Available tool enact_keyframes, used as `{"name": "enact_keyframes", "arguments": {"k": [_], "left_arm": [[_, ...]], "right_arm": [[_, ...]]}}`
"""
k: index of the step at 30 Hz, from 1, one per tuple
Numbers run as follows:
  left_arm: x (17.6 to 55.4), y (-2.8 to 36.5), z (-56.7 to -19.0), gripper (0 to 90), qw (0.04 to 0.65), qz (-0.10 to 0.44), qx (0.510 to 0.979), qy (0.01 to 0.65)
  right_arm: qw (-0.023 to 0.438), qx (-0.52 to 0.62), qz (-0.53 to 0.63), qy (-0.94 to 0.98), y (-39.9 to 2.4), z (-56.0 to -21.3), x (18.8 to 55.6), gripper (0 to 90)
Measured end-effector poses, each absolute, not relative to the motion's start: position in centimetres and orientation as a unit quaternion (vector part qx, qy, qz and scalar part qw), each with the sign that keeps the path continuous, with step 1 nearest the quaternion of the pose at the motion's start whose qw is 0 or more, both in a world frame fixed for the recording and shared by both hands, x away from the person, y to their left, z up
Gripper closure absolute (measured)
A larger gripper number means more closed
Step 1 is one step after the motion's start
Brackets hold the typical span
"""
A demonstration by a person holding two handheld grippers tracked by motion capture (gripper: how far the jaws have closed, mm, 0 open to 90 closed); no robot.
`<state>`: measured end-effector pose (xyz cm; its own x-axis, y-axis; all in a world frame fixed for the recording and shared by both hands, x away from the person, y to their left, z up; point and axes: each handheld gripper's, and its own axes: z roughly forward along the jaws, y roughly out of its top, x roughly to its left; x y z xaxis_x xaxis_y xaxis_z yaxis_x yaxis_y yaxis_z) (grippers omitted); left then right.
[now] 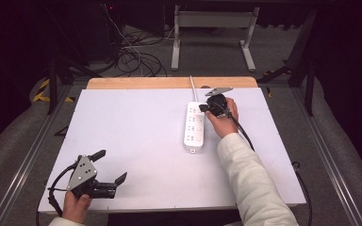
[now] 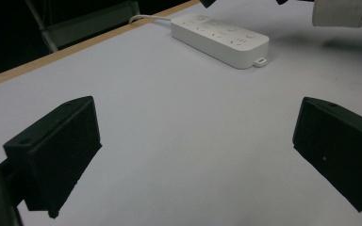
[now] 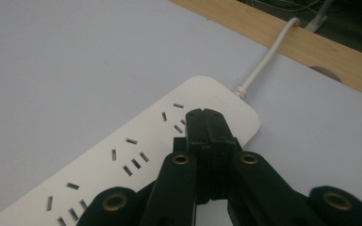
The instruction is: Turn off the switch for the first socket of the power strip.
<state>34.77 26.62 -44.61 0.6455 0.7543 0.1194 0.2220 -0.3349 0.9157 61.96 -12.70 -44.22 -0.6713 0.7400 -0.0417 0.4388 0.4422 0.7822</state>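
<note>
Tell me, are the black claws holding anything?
No. The left gripper is wide open over bare table. The right gripper has its jaws shut together with nothing between them, its tip over the cord end of the white power strip.

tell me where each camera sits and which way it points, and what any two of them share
High view: sits above the person's side, looks forward and down on the white table; shows both forearms, the left tool near the front edge and the right tool at the power strip.
Left gripper view: rides on the left tool, looks low across the table between its wide-open jaws toward the strip; a sleeve shows at top right.
Right gripper view: rides on the right tool, looks down its closed jaws onto the strip's corded end.
Shared: all three show the strip.
</note>
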Motion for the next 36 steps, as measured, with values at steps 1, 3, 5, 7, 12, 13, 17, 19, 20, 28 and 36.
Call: {"name": "enact_keyframes", "arguments": {"k": [1, 3, 5, 7, 12, 13, 17, 19, 20, 28, 36], "left_arm": [[34.8, 26.6, -44.6, 1.6, 0.482, 0.276, 0.768, 0.318], [34.8, 26.6, -44.6, 1.6, 0.482, 0.276, 0.768, 0.319], [34.8, 26.7, -44.6, 1.6, 0.481, 0.276, 0.769, 0.318], [34.8, 26.7, -44.6, 1.6, 0.482, 0.275, 0.769, 0.318], [34.8, 26.6, -44.6, 1.6, 0.481, 0.274, 0.77, 0.318], [34.8, 26.6, -44.6, 1.6, 0.48, 0.275, 0.77, 0.317], [34.8, 26.6, -44.7, 1.6, 0.482, 0.273, 0.769, 0.319], [34.8, 26.6, -44.7, 1.6, 0.482, 0.273, 0.769, 0.319], [34.8, 26.6, -44.6, 1.6, 0.481, 0.273, 0.77, 0.319], [34.9, 26.6, -44.7, 1.6, 0.481, 0.273, 0.77, 0.319], [34.9, 26.6, -44.7, 1.6, 0.481, 0.273, 0.769, 0.32]], "right_arm": [[0.193, 0.359, 0.388, 0.827, -12.7, -44.3, 62.0, 90.0], [0.193, 0.361, 0.388, 0.826, -12.6, -44.5, 62.1, 90.0], [0.192, 0.362, 0.387, 0.826, -12.6, -44.7, 62.3, 90.0], [0.194, 0.363, 0.383, 0.827, -12.5, -45.0, 62.4, 90.0], [0.192, 0.369, 0.379, 0.827, -12.5, -45.5, 62.7, 90.0], [0.193, 0.369, 0.38, 0.826, -12.4, -45.6, 62.8, 90.0], [0.197, 0.367, 0.38, 0.826, -12.4, -45.8, 62.9, 90.0], [0.199, 0.368, 0.381, 0.824, -12.4, -45.9, 62.9, 90.0], [0.2, 0.369, 0.382, 0.824, -12.4, -45.9, 63.0, 90.0], [0.205, 0.367, 0.378, 0.825, -12.2, -46.1, 62.9, 90.0], [0.212, 0.359, 0.38, 0.825, -12.0, -46.3, 62.9, 90.0]]}}
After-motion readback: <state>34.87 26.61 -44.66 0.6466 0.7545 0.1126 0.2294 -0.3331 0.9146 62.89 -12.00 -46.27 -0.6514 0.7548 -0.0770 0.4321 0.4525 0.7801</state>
